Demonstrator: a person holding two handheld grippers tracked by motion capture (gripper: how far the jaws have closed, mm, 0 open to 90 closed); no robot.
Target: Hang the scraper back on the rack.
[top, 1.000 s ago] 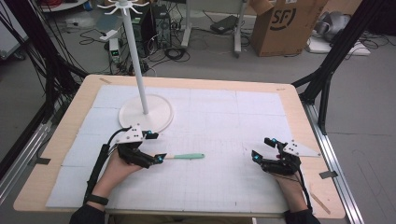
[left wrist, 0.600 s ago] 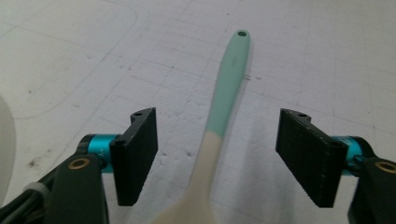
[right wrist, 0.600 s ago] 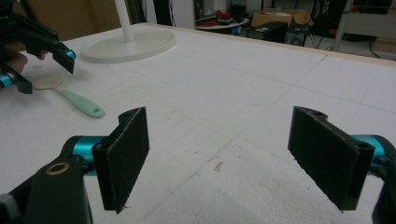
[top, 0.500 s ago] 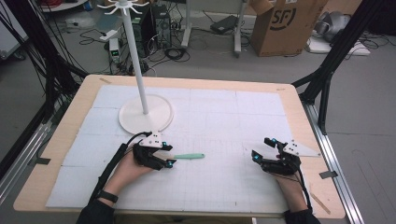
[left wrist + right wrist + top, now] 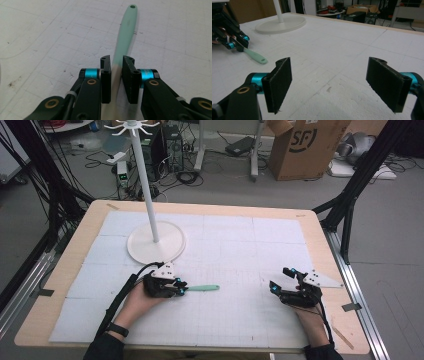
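Note:
A mint-green utensil [image 5: 202,288] with a hole in its handle end lies on the white mat, its handle pointing right. My left gripper [image 5: 181,289] has just been closing, and its jaws now press on the utensil's pale near end [image 5: 117,63]; the handle [image 5: 126,27] stretches away from them. My right gripper [image 5: 279,281] rests low at the table's right side, jaws wide apart with nothing between them [image 5: 329,82]. In the right gripper view the utensil [image 5: 255,56] and the left gripper [image 5: 238,43] lie at far left.
A white stand with a round base [image 5: 156,245] and a tall pole [image 5: 145,175] rises just behind my left hand. The mat [image 5: 240,250] covers a wooden table [image 5: 320,227]. Cables, a cardboard box [image 5: 305,145] and black frame legs stand on the floor beyond.
My left gripper slid right and down onto the utensil's near end and its jaws closed on it. The right hand has kept still.

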